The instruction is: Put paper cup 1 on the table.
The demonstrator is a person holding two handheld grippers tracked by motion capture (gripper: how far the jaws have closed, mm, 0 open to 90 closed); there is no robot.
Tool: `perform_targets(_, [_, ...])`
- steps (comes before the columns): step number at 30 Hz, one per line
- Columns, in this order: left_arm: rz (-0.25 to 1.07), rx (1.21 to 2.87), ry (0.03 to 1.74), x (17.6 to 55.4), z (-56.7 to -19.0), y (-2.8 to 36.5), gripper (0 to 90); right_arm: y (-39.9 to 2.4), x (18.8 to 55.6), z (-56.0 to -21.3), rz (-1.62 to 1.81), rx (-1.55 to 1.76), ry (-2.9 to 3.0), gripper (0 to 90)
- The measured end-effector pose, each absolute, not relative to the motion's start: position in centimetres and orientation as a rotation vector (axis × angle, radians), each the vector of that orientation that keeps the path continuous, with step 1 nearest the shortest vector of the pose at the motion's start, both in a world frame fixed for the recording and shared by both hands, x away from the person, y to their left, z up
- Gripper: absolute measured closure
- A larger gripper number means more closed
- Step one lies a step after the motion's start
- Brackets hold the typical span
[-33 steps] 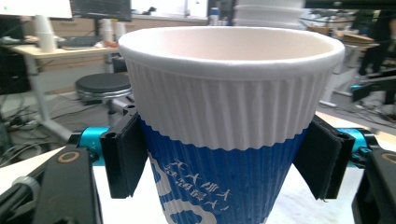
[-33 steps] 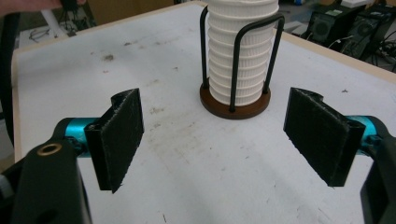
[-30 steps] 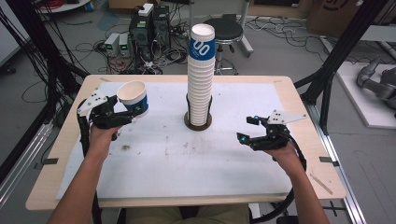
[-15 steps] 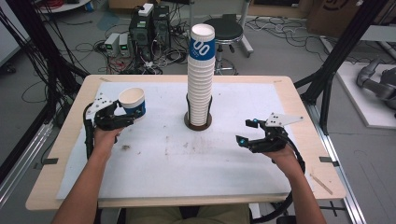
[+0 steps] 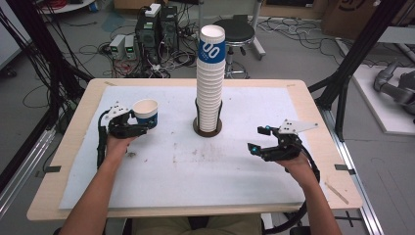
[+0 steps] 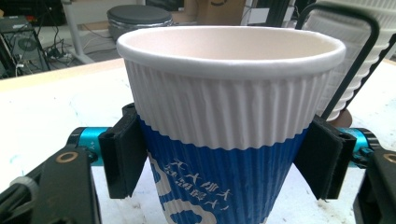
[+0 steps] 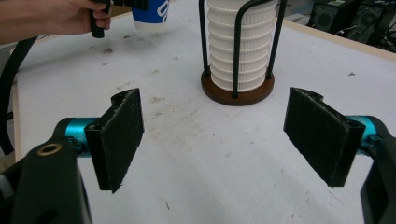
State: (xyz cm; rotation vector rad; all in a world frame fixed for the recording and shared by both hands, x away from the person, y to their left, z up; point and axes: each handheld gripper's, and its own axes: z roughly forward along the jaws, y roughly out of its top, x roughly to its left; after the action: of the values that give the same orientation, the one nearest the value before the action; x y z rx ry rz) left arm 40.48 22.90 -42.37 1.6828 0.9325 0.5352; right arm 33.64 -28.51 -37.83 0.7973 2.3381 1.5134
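Observation:
A ribbed paper cup (image 5: pixel 146 113), white above and blue below, stands upright between the jaws of my left gripper (image 5: pixel 141 125) at the left of the table. In the left gripper view both black pads (image 6: pixel 122 154) press on the blue band of the cup (image 6: pixel 229 93), so the gripper is shut on it. The cup's base hangs close to the white mat; I cannot tell whether it touches. My right gripper (image 5: pixel 259 138) hovers low at the right, open, with nothing between its pads (image 7: pixel 122 135). A tall stack of matching cups (image 5: pixel 210 83) stands in a black wire holder at the table's middle.
The holder's round brown base (image 7: pixel 215 93) sits on the stained white mat (image 5: pixel 195 171), between the two grippers. The cup and the hand holding it show far off in the right gripper view (image 7: pixel 150 11). Computers, cables and a stool (image 5: pixel 235 29) stand on the floor beyond the table.
My left gripper has come down toward the mat with the cup in it, and slightly toward the person. The right gripper has stayed where it was, still open.

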Motion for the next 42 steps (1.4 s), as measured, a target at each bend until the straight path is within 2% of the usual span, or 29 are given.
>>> perform_targets(13, [0.503,1.773,0.964,40.2,-44.0,22.8,24.8,-28.6,33.6,-37.9,1.512,0.797,2.338,20.5])
perform_targets(27, [0.551,1.846,0.97,38.6,-43.8,22.8,22.6,-28.6,33.5,-38.0,1.515,0.792,2.346,20.5])
perform_targets(32, [0.543,1.842,0.986,38.0,-43.5,22.8,17.0,-28.4,33.4,-38.0,1.507,0.785,2.362,20.6])
perform_targets(42, [0.597,1.795,0.965,35.7,-42.4,24.4,16.9,-28.4,33.5,-38.2,1.498,0.788,2.371,20.5])
